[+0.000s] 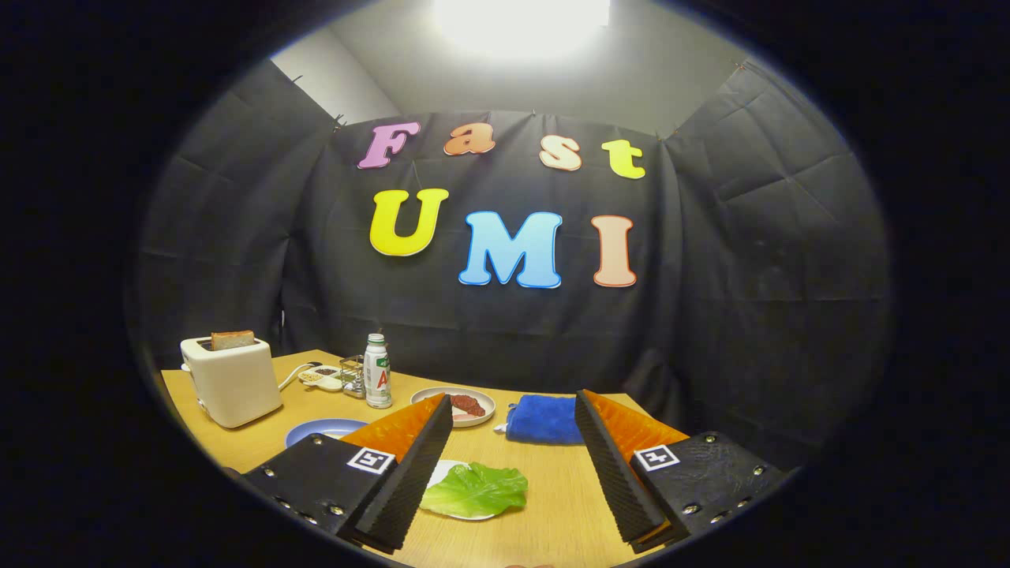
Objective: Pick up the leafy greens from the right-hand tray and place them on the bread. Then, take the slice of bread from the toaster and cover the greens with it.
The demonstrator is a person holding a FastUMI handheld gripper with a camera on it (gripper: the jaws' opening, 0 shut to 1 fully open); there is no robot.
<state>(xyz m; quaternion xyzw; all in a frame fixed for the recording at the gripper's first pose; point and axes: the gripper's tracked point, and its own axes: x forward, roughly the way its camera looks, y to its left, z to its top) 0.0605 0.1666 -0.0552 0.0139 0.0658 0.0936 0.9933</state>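
Note:
A green leaf of lettuce (476, 489) lies on a small white plate (467, 517) on the wooden table (556, 493). It sits low between my fingers, close to the left one. My gripper (513, 400) is open wide, raised above the table, and holds nothing. A white toaster (233, 384) stands far off beyond the left finger, with a browned bread slice (233, 340) sticking up from its slot. A blue plate (314, 431) lies between the toaster and my left finger, which hides part of it. I cannot tell what lies on it.
A white plate (439, 394) with dark red food sits beyond the fingers, next to a folded blue cloth (544, 420). A white bottle (378, 371), a small glass jar and a little dish (323, 376) stand behind, near the toaster's cord.

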